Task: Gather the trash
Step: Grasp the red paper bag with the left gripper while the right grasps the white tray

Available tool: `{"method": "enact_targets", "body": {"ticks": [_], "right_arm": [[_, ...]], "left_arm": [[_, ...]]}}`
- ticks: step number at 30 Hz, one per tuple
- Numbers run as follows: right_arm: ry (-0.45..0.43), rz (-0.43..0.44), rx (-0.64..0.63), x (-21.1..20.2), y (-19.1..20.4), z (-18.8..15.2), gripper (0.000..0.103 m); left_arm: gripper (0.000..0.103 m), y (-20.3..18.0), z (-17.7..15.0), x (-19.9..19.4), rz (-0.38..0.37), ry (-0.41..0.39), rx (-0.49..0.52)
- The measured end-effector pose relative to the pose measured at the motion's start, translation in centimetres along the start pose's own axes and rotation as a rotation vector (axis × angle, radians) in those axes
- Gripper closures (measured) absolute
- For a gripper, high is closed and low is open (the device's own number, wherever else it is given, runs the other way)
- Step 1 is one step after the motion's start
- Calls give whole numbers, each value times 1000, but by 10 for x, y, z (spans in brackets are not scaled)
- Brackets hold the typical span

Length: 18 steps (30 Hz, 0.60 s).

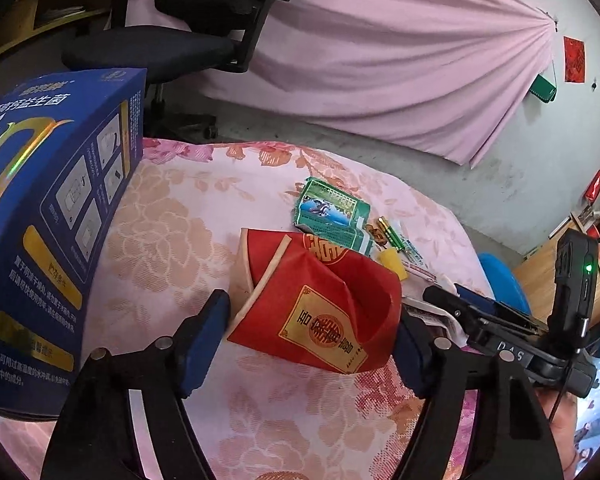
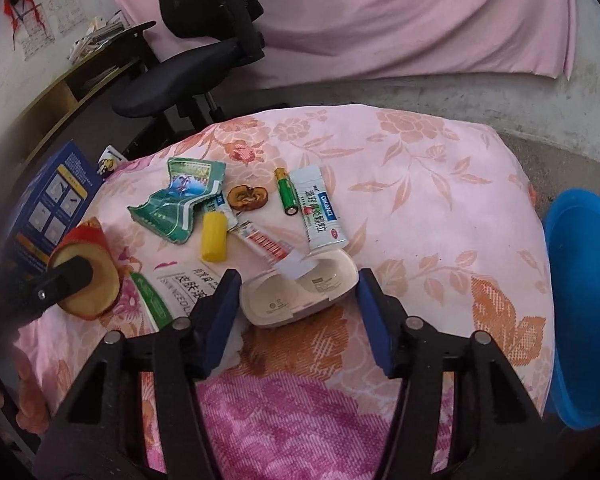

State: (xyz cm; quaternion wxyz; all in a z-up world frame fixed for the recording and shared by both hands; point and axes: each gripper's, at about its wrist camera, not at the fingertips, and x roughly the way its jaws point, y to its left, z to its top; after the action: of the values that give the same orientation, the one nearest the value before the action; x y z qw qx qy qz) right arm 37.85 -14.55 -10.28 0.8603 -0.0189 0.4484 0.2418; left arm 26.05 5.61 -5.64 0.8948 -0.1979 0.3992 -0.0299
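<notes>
Left gripper (image 1: 312,320) pinching the crushed red paper cup (image 1: 320,304).
My right gripper (image 2: 296,312) gapes, empty, around the white case (image 2: 300,292); I'd close squarely, though contact's unclear.

The blue box (image 1: 56,216) at nine o'clock carries "益生菌" in white. The white tube (image 2: 319,208) at twelve o'clock reads "DIKANG", and the black device (image 1: 512,354) at four o'clock shows "DAS".

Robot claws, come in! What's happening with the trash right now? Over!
Left claw shut on crumpled red paper cup. Right claw open around white plastic case. Battery, wrappers still on cloth. Nothing blocking.
</notes>
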Motion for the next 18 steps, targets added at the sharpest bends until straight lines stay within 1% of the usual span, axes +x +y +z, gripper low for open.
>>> {"method": "enact_targets", "body": {"ticks": [7,11,14,16,18], "right_arm": [[-13,-19,-29,-9,4,-7,22],[-44,-20,-21,-25,2,-21,22],[-101,-18,-19,-44,2,-29,22],[-151,-26,-27,-55,4,-32,22],[-195,-25,-35,-63,5,-33,22]], "left_arm": [[35,-1,-4,-5,-11,-6,-8],[43,0,-6,-13,-35,-36,-15],[45,-8,-11,-15,-76,-27,7],[49,-18,-14,-17,-82,-34,43],[51,-27,-17,-20,-84,-55,75]]}}
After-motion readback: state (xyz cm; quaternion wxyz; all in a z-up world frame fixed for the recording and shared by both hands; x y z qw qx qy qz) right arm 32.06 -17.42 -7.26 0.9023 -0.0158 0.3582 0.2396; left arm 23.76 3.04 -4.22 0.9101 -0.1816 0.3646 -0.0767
